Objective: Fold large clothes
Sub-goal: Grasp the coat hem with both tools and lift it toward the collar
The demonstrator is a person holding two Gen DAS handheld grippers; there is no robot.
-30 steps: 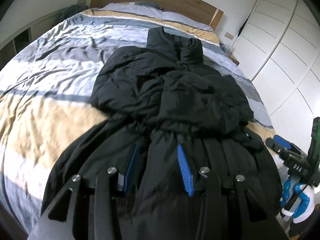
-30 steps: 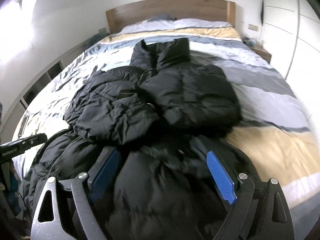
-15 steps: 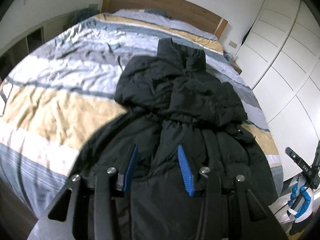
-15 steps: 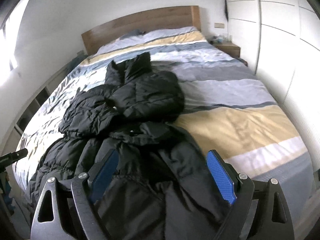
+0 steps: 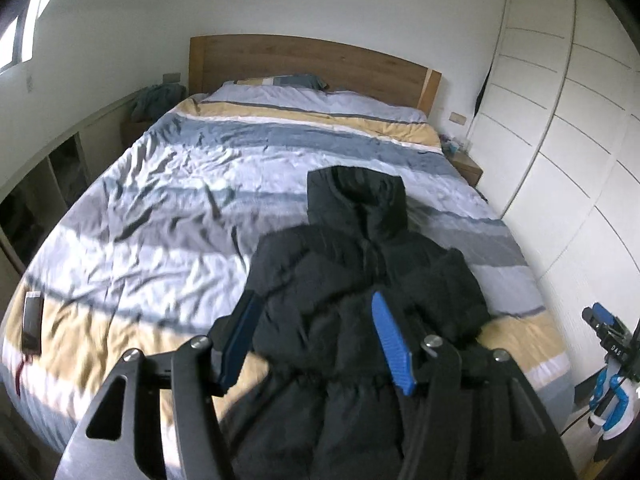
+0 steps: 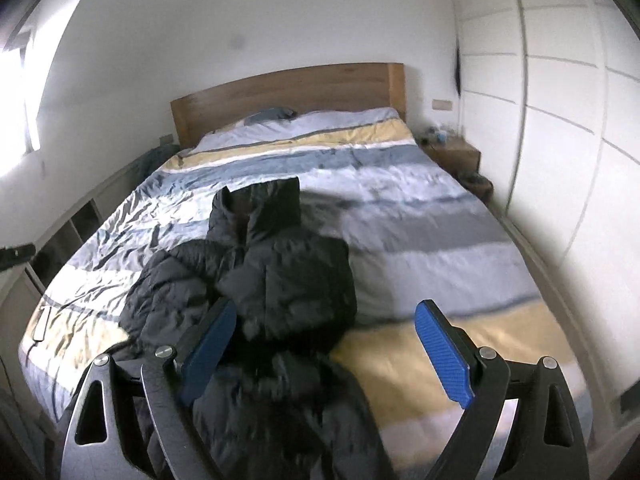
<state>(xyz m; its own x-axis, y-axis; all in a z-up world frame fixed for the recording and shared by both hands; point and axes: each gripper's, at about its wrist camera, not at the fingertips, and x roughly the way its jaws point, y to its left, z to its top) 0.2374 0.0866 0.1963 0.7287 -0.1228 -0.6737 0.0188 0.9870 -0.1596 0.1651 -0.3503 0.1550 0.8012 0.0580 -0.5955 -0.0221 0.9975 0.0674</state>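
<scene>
While the black puffer coat (image 5: pixel 360 300) lies at the foot of the bed (image 5: pixel 168 216), collar toward twelve o'clock, I see both claws gaping and empty above its hem: left claw (image 5: pixel 316 340), right claw (image 6: pixel 332 344). I judge slippery padding may spring open, or slide off at six o'clock.

Your left gripper (image 5: pixel 316 340): black angular frame, triangular cut-outs, four silver screw heads across top — noted. Fingers (image 5: pixel 390 340) carry blue ribbed pads. Your right gripper (image 6: pixel 332 354): same black frame, same cut-outs, four silver screws; fingers (image 6: pixel 442 354) faced with blue textured pads. In left view, right unit shows blue-and-white handle, white lettering on black body — unreadable.
</scene>
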